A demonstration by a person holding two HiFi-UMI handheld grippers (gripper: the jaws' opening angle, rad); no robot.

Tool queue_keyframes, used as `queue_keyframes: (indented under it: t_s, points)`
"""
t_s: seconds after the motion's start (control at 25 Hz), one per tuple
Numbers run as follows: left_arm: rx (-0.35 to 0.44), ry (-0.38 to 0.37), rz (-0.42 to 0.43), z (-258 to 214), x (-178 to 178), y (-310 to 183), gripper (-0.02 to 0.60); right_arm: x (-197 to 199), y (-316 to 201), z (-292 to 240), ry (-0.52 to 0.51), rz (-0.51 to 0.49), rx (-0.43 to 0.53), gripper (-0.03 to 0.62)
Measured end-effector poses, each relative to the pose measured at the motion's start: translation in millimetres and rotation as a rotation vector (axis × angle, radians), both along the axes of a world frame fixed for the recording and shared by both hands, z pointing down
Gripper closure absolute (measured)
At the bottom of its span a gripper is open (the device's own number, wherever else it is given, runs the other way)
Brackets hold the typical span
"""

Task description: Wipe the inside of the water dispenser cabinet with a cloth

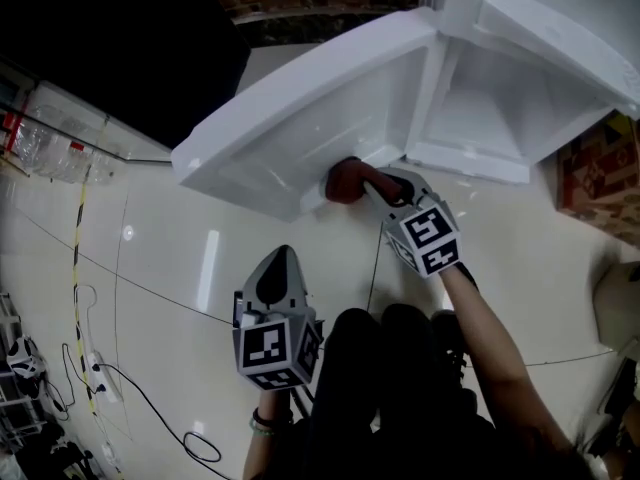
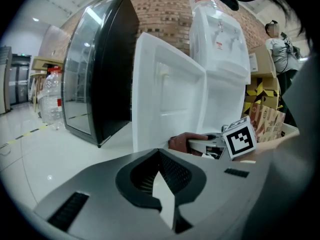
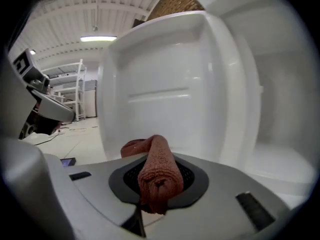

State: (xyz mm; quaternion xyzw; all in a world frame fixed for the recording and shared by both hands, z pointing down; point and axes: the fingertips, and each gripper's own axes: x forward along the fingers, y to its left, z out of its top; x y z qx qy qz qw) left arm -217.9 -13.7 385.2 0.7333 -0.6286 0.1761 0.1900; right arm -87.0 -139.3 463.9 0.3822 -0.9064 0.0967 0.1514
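We judge the wiping barely begun: our right gripper [image 1: 378, 186] clenches the reddish cloth [image 1: 345, 180] at the lower edge of the open door [image 1: 300, 128], the cabinet [image 1: 480, 118] interior remains to do, and our left gripper [image 1: 280, 273] hangs back, jaws closed on nothing.

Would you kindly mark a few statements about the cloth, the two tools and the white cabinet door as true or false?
1. The right tool grips a reddish-brown terry cloth. True.
2. The left tool also holds a cloth. False: its jaws are together, holding nothing.
3. The white plastic cabinet door stands open. True.
4. The cloth hangs over the door's top edge. False: it sits at the door's inner face, near its lower edge.
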Motion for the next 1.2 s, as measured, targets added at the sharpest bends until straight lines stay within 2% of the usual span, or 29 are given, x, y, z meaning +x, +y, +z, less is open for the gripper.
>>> queue_keyframes:
  t_s: [0.12,0.24,0.48,0.56,0.76,0.92,1.04,1.2]
  points:
    - [0.000,0.011,-0.006,0.9,-0.1,-1.2,0.592,56.6,-19.3,0.9,0.000,0.134,-0.021,0.517]
    - [0.008,0.019,-0.003,0.6,4.5,-3.8,0.592,99.0,-24.4,5.2,0.011,0.212,-0.038,0.517]
    - [-0.001,0.015,0.047,3.3,25.3,-8.7,0.592,126.3,-12.3,2.7,0.073,0.188,-0.022,0.517]
    - [-0.005,0.001,0.061,2.2,27.5,-10.0,0.592,140.5,-10.8,-9.1,0.069,0.215,-0.002,0.517]
    - [0.006,-0.004,0.079,-6.2,41.6,-21.2,0.592,193.2,-36.1,-89.7,-0.030,0.374,0.135,0.518]
    - [0.009,-0.027,0.148,-9.1,65.7,-26.9,0.592,216.4,-53.5,-174.8,-0.171,0.463,0.275,0.518]
    - [0.012,-0.063,0.206,-9.2,82.0,-28.4,0.592,219.8,-55.4,-218.5,-0.250,0.480,0.358,0.517]
    - [0.003,-0.075,0.218,-8.9,88.6,-30.4,0.592,204.8,-62.4,-230.2,-0.220,0.423,0.406,0.517]
